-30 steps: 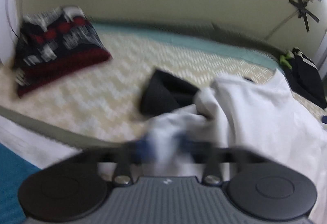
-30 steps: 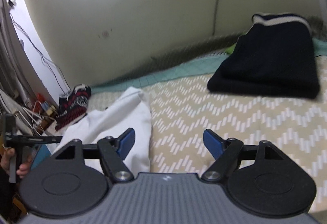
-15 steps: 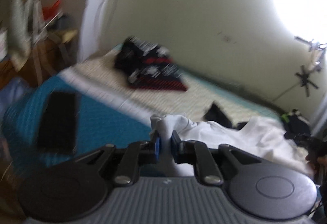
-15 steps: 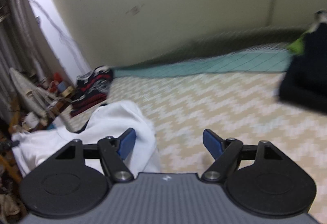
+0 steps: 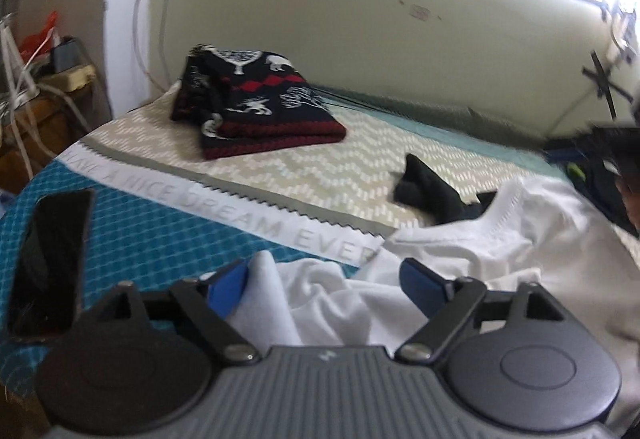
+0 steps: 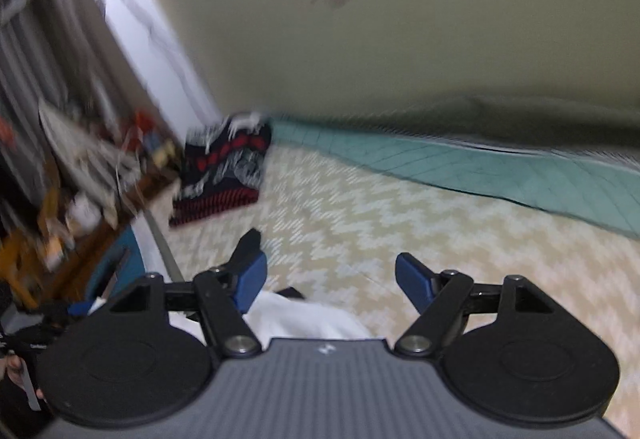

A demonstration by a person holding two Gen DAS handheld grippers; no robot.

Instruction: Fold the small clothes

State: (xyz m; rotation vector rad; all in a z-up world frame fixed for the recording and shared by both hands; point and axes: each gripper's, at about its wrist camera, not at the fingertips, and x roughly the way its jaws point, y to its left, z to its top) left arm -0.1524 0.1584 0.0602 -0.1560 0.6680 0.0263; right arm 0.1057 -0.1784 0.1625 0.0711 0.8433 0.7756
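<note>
A crumpled white garment [image 5: 480, 251] lies on the bed's near side, spreading to the right. My left gripper [image 5: 326, 287] hangs just over its bunched edge, and its jaws are opening. A fold of the white cloth rises between the blue pads [image 5: 228, 289], beside the left one, and neither presses on it. A small black cloth [image 5: 432, 195] lies partly under the white garment's far edge. In the right wrist view, my right gripper [image 6: 332, 285] stands open above the bedspread. The white garment [image 6: 304, 319] shows below its fingers, with nothing between them.
A folded dark sweater [image 5: 256, 107] with red and white patterns sits at the bed's far left corner, and the right wrist view shows the same sweater [image 6: 224, 167]. A black phone [image 5: 48, 259] lies on the blue quilt [image 5: 160, 223]. A cluttered table [image 6: 80, 175] stands left of the bed.
My left gripper was shut on the white garment's edge and has let it go, its jaws now wide. The right wrist view swung left, from the dark folded pile to the patterned sweater.
</note>
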